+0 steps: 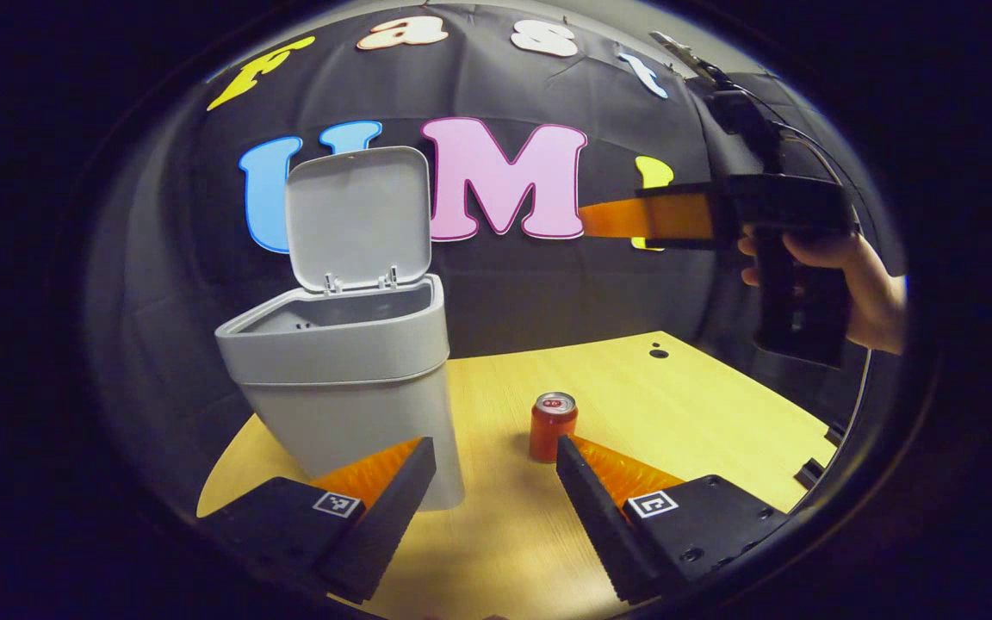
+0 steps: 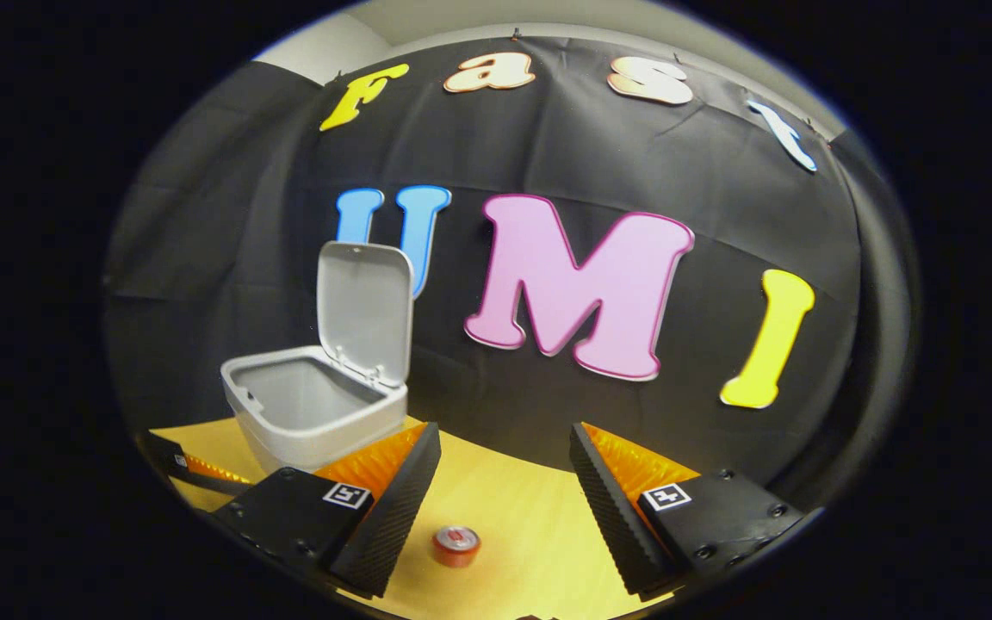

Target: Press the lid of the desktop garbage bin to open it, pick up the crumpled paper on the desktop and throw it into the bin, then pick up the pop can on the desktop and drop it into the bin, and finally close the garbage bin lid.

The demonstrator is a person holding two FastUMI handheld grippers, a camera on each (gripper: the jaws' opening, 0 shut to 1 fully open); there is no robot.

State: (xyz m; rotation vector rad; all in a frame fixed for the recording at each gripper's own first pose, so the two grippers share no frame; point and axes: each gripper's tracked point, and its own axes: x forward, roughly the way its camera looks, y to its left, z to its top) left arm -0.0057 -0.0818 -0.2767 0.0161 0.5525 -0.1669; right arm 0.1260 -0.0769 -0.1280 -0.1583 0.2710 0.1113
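I am judging the pop can [image 1: 553, 426] as the next thing to take: it is standing upright on the tabletop [image 1: 703, 413], just to the right of the garbage bin [image 1: 350, 379] and apart from it. It is looking like a thin metal can, light if empty, smooth and round, so it could slip or dent under a hard squeeze. I would be closing on the middle of its wall, one finger on each side, staying below the top rim so it does not tip.

The bin's lid [image 1: 358, 215] is standing open, nearly upright over the bin's back edge, so the mouth is free for a drop from above. I am not finding crumpled paper on the tabletop; whether it is lying inside the bin I cannot tell.

The left tool [image 1: 496, 456] is spread wide and holding nothing, with the can just beyond its right finger. The right tool [image 2: 505, 452] is also gaping wide and empty, hovering above the can [image 2: 455, 545], to the right of the bin [image 2: 315, 413]. In the left gripper view a hand [image 1: 849, 284] is holding that right tool high above the can.
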